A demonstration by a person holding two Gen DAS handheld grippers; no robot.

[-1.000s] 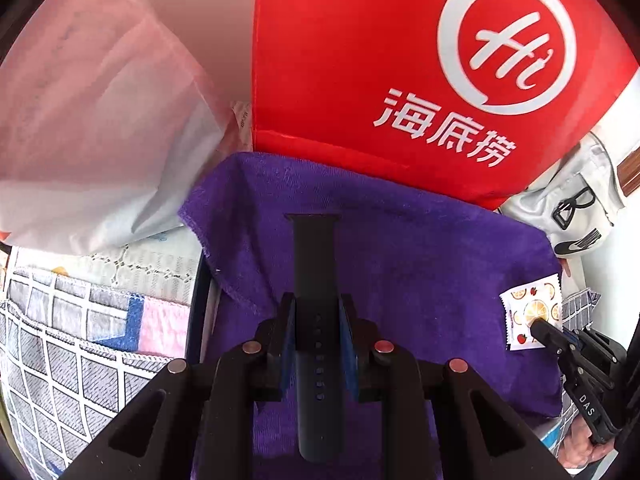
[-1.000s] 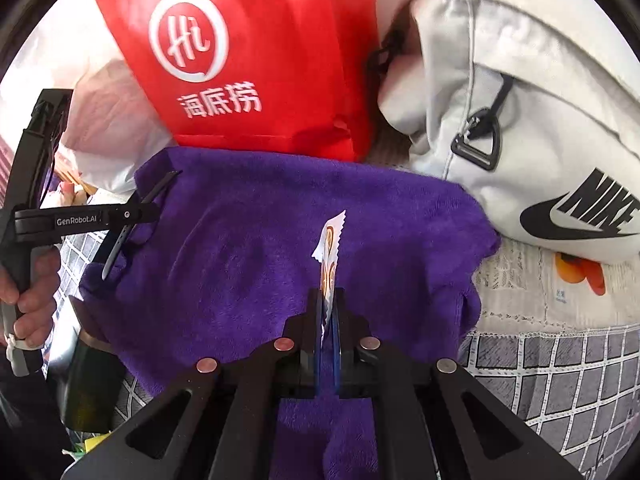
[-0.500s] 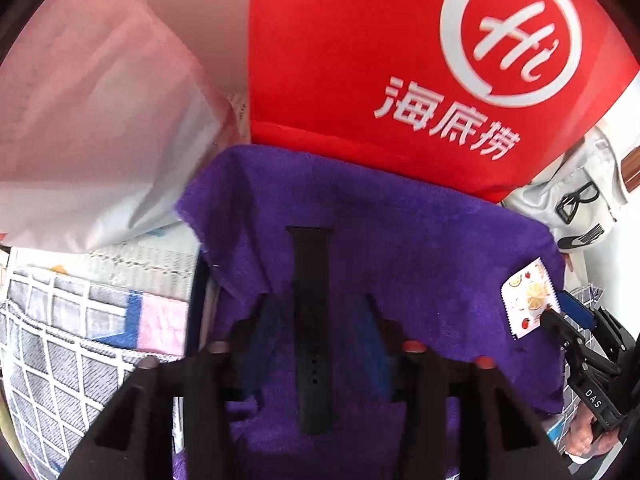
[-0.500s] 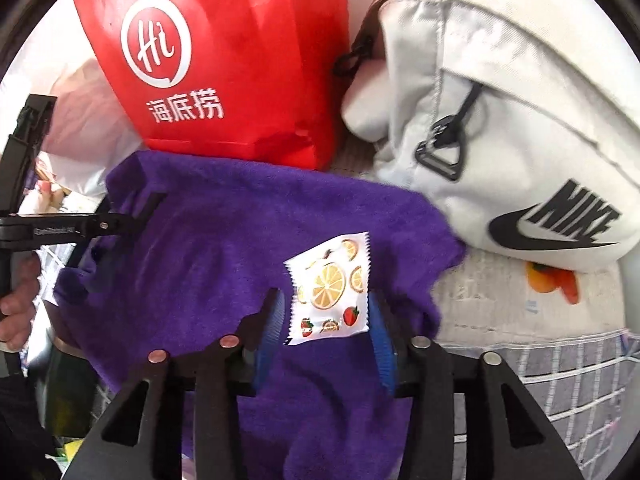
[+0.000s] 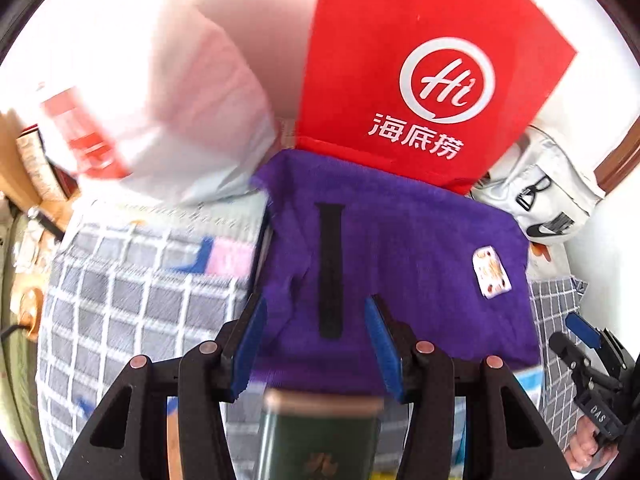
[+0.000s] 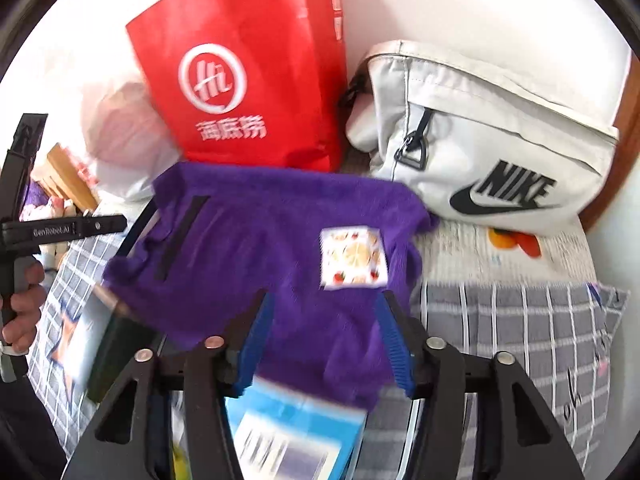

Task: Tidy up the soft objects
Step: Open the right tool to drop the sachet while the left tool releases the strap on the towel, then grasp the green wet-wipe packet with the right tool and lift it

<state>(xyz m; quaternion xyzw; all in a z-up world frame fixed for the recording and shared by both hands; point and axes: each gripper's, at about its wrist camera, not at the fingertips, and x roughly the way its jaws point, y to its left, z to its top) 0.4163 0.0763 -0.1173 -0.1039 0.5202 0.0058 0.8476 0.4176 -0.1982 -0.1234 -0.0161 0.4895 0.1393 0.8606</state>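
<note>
1. Both grippers, left (image 5: pixel 316 344) and right (image 6: pixel 324 340), hold nothing; right jaws are opening.
2. Strap (image 5: pixel 330 268) lies left on the towel (image 5: pixel 400 240), packet (image 6: pixel 352 258) right.
3. Placing looks done; next, fetch another soft item.

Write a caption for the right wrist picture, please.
Right gripper, its jaws opening and empty, above a fruit-print sachet and a black strap lying on a purple towel.
</note>
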